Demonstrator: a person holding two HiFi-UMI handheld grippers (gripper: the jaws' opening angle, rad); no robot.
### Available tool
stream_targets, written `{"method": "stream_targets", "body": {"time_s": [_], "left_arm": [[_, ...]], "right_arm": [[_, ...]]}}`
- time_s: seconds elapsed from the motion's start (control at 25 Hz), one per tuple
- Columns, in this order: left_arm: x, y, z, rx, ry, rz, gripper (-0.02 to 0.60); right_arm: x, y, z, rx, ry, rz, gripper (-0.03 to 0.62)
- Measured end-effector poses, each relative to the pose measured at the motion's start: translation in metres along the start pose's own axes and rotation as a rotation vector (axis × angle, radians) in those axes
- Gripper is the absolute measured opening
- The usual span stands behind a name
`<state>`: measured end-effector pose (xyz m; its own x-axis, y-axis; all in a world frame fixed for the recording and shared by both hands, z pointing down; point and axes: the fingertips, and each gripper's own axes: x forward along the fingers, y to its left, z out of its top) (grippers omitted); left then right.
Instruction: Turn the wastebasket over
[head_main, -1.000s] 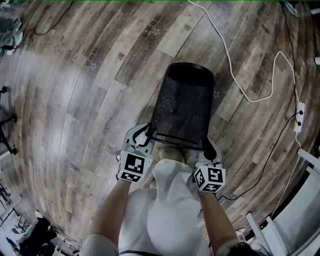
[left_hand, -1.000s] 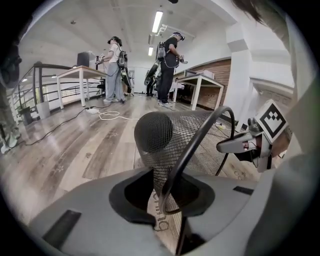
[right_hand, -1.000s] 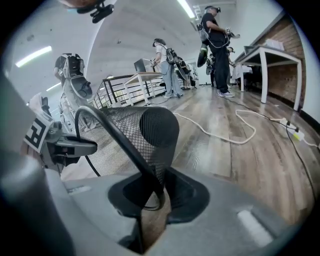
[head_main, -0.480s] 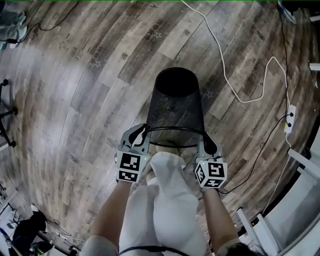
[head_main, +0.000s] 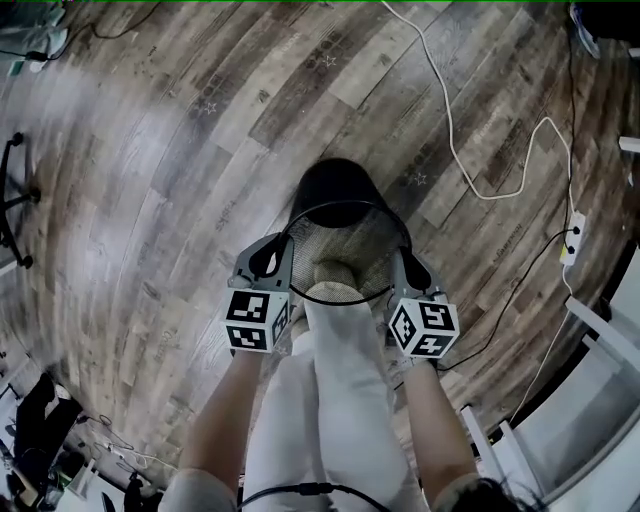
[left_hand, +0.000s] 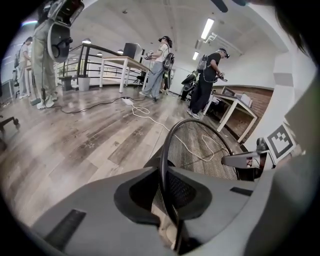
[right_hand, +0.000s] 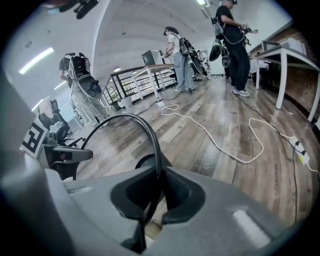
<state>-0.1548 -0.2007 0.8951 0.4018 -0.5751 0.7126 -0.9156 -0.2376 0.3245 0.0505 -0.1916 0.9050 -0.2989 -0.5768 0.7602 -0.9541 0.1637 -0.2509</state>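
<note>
A black wire-mesh wastebasket (head_main: 345, 225) hangs tilted over the wood floor, its open rim toward me and its dark base (head_main: 335, 182) away. My left gripper (head_main: 284, 252) is on the rim's left side and my right gripper (head_main: 404, 262) on its right. In the left gripper view the rim (left_hand: 167, 145) runs between the closing jaws of the left gripper (left_hand: 168, 202), pinched. In the right gripper view the rim (right_hand: 154, 140) is likewise pinched in the right gripper (right_hand: 151, 200), whose jaws are also closing. A shoe (head_main: 338, 276) shows through the opening.
A white cable (head_main: 450, 110) snakes across the floor at the right toward a power strip (head_main: 570, 245). White furniture (head_main: 600, 400) stands at the lower right, a chair base (head_main: 15, 200) at the left. People and tables (left_hand: 125, 62) are far off.
Both grippers have risen with the rim in them. The wastebasket has come up off the floor and swung so that its opening faces me more.
</note>
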Motion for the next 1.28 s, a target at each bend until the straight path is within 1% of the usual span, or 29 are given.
{"method": "stream_targets", "body": {"time_s": [0.32,0.52,0.68,1.0,1.28], "left_arm": [[-0.055,-0.018,0.016,-0.065,0.013,0.022,0.029],[-0.097,-0.035,0.034,-0.08,0.02,0.02,0.029],[-0.136,-0.05,0.051,-0.094,0.037,0.023,0.029],[-0.209,-0.075,0.09,-0.077,0.023,0.019,0.03],[-0.277,-0.1,0.119,-0.087,0.006,0.029,0.029]], "right_arm": [[-0.05,0.022,0.027,-0.036,0.025,0.018,0.017],[-0.093,0.038,0.047,-0.052,0.04,0.01,0.017],[-0.132,0.053,0.065,-0.051,0.028,0.018,0.017],[-0.204,0.083,0.099,-0.035,-0.006,0.031,0.018],[-0.269,0.11,0.128,-0.038,-0.021,0.06,0.019]]}}
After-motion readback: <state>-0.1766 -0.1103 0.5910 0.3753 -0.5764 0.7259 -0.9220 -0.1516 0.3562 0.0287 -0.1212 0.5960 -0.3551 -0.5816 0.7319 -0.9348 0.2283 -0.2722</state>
